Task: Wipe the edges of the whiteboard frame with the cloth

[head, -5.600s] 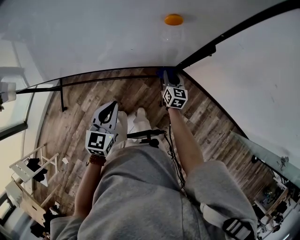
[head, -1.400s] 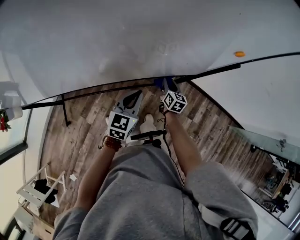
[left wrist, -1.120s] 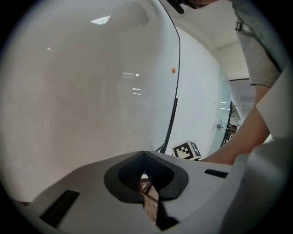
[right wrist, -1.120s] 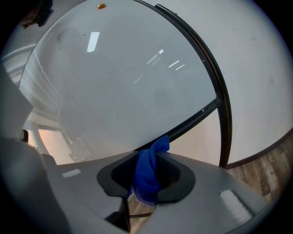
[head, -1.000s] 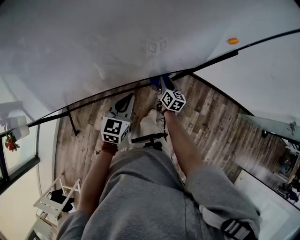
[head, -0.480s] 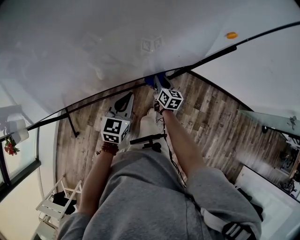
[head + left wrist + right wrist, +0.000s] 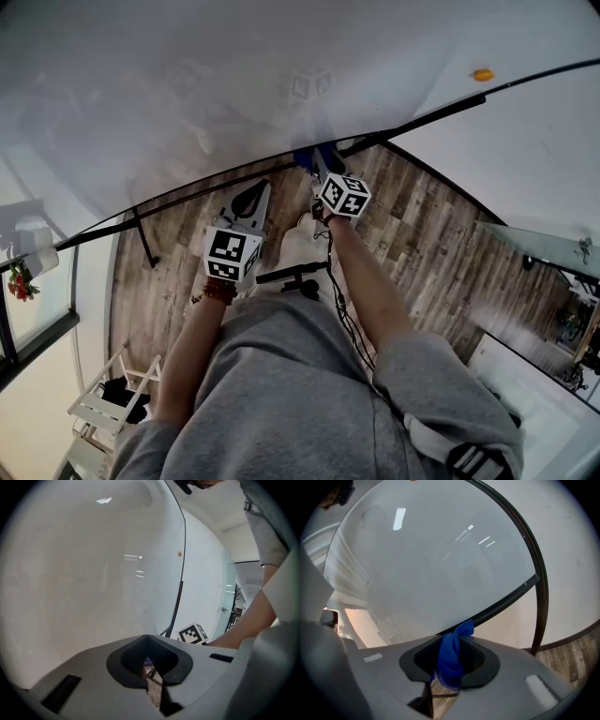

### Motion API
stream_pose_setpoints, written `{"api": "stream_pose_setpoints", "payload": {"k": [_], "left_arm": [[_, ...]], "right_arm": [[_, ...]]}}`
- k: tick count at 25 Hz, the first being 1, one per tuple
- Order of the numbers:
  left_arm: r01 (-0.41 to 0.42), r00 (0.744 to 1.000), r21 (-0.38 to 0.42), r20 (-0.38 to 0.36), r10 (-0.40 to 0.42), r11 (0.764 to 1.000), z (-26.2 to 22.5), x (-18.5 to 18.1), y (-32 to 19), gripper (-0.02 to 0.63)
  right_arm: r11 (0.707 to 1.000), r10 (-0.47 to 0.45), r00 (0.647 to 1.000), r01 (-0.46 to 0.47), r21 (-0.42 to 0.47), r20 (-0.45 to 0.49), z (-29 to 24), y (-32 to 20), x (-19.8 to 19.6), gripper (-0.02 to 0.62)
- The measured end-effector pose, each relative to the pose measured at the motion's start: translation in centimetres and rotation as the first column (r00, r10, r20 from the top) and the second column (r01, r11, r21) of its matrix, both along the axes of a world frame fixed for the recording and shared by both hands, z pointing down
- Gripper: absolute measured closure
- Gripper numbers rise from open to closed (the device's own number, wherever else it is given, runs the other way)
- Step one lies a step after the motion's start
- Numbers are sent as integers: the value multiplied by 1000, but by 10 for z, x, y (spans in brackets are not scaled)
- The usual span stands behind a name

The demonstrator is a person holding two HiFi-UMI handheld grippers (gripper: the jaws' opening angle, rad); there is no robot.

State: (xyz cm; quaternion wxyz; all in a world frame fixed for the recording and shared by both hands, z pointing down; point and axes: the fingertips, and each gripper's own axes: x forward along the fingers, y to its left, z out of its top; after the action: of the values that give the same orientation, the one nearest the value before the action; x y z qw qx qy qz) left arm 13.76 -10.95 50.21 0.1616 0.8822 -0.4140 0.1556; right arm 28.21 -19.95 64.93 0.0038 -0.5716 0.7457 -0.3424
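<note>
The right gripper [image 7: 450, 663] has its jaws clamped on the blue cloth [image 7: 452, 656]. The cloth's bunched end sticks out past the fingertips and meets the lower bar of the black frame [image 7: 506, 601] just ahead of them, with the whiteboard [image 7: 440, 559] above. The left gripper [image 7: 151, 670] has its jaws drawn together with nothing between them; its tips point at the board, near the frame's lower bar but short of it, and the frame's corner lies ahead and to their right.
</note>
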Motion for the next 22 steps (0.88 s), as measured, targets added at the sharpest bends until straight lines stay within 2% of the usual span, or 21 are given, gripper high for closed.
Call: {"api": "stream_pose_setpoints", "payload": {"k": [16, 22], "left_arm": [[0, 1000, 5, -6, 0, 1000, -3, -24, 0, 597], [1, 1000, 0, -4, -1, 1000, 0, -36, 3, 597]], "right_arm": [[1000, -20, 1000, 19, -17, -5, 1, 3, -22, 483], [1000, 6, 1000, -6, -26, -1, 2, 5, -27, 485]]}}
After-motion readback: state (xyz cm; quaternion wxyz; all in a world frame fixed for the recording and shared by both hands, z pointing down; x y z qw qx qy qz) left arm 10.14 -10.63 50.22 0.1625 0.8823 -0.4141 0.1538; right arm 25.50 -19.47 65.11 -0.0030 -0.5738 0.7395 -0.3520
